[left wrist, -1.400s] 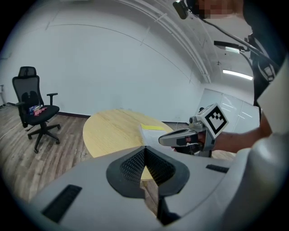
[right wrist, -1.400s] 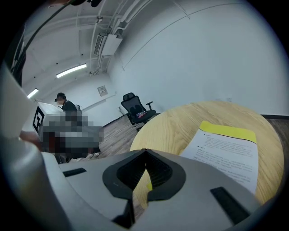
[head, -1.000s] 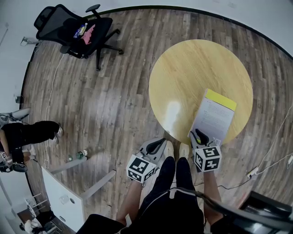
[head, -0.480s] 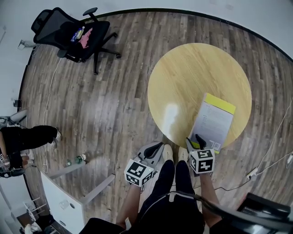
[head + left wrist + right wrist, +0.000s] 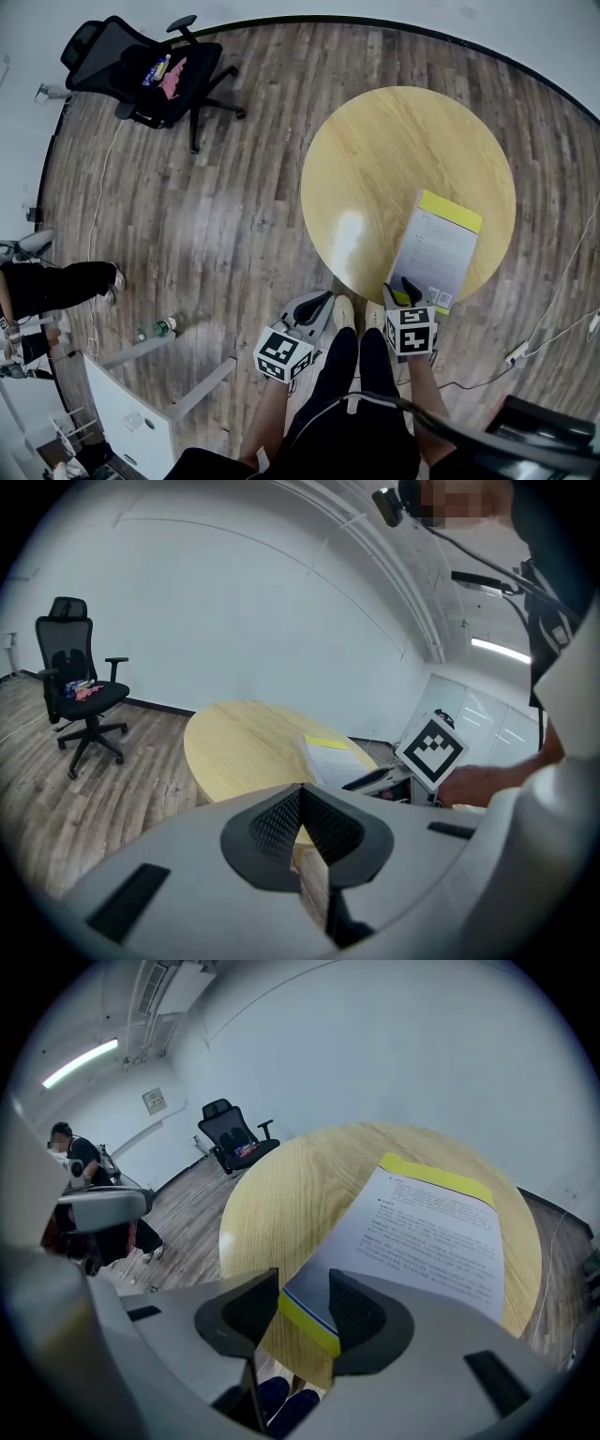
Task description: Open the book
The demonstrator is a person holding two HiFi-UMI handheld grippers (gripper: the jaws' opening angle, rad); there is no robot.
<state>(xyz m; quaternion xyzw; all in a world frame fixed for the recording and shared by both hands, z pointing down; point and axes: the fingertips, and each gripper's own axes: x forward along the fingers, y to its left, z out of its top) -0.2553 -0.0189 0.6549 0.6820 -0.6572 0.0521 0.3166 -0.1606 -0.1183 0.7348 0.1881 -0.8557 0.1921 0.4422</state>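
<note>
A closed book [image 5: 441,246] with a white printed cover and yellow bands lies on the round wooden table [image 5: 394,159], near its right front edge. My right gripper [image 5: 401,289] is at the book's near corner. In the right gripper view the jaws [image 5: 305,1302] stand open, with the book's [image 5: 431,1232] yellow corner between the pads and clear of them. My left gripper [image 5: 319,302] hangs off the table's near edge over the floor, its pads [image 5: 300,803] meeting with nothing in them. The left gripper view shows the book [image 5: 328,754] beyond them.
A black office chair [image 5: 150,70] stands far left on the wood floor. A white desk [image 5: 131,403] and a bottle [image 5: 161,325] are at the lower left, near a seated person [image 5: 47,281]. Cables [image 5: 553,319] run along the floor at the right.
My right gripper has shifted slightly left and down to the book's near corner. The left gripper has stayed where it was.
</note>
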